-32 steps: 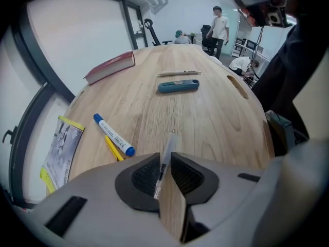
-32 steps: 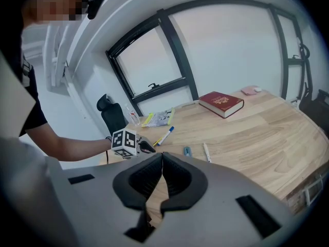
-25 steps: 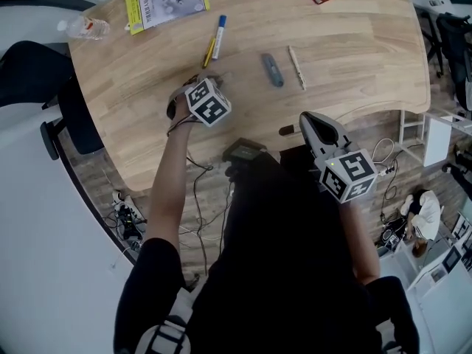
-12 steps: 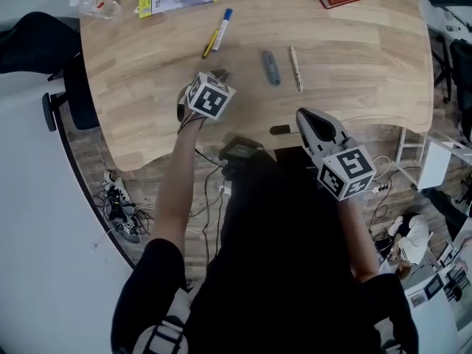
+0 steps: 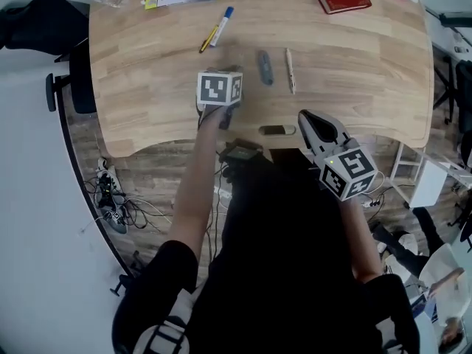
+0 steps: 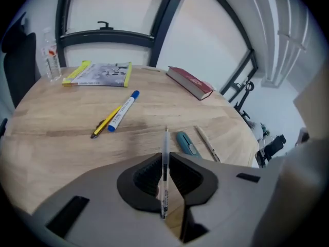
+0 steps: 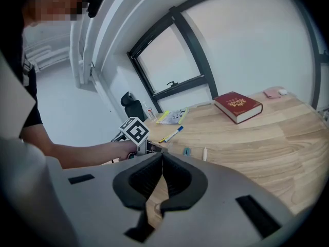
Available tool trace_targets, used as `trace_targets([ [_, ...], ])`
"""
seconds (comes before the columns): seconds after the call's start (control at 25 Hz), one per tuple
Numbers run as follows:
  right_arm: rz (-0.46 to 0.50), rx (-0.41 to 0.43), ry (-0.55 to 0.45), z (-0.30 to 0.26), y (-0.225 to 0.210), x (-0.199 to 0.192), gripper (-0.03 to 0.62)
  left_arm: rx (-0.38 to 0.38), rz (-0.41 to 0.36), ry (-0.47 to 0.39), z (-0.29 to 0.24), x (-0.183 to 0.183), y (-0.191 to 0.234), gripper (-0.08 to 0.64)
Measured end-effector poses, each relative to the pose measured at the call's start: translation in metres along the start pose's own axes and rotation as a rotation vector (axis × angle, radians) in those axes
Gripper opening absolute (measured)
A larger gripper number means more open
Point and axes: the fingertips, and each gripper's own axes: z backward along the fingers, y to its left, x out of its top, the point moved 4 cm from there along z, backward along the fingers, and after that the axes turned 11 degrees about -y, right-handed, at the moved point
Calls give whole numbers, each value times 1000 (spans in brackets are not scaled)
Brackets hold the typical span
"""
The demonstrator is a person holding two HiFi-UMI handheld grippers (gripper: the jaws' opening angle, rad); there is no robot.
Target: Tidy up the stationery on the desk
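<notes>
Light wood boards make up the big worktop (image 5: 147, 87), which is smooth and has round corners. The head view looks down on it from above, and only that view shows the brown plank floor (image 5: 155, 175) with a tangle of cables (image 5: 110, 198), and a small dark stick (image 5: 276, 130) lying near the front edge. From above, the top of the left tongs (image 6: 164, 161) hides what they carry. The left gripper view shows it well: the black ribbed pads are closed on a thin clear pen (image 6: 164, 174), which sticks out past the tips and hangs over the wood. Past the pen that view shows a blue-capped marker (image 6: 122, 111) lying right beside a yellow pen (image 6: 105, 122), and off to the right a short blue-grey cutter (image 6: 187, 143) next to a pale slim pen (image 6: 206, 143). Further back lie a yellow-edged booklet (image 6: 100, 73), a thick red book (image 6: 189, 82) and a see-through bottle (image 6: 51, 60) standing at the left edge. The right tongs (image 7: 162, 156) hang over the front edge of the worktop, well apart from all the pens. The right gripper view shows their dark pads pressed together with nothing between them. Only that view shows a tall window (image 7: 169, 68) with a dark frame in the white wall, and a flat pink thing (image 7: 271, 92) on the far corner beyond the red book.
</notes>
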Motion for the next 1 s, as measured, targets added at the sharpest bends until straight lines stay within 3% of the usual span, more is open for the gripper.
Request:
trace_targets([
  [0.24, 9, 31, 32, 13, -9, -11, 21, 53, 151, 1, -14, -9, 3, 69],
  [0.44, 11, 40, 48, 22, -13, -17, 21, 101, 210, 21, -26, -17, 8, 69],
  [0.88, 9, 14, 49, 30, -19, -20, 21, 102, 114, 23, -29, -24, 4, 72],
  [1.0, 9, 4, 47, 31, -19, -19, 21, 90, 100, 25, -29, -24, 2, 105],
])
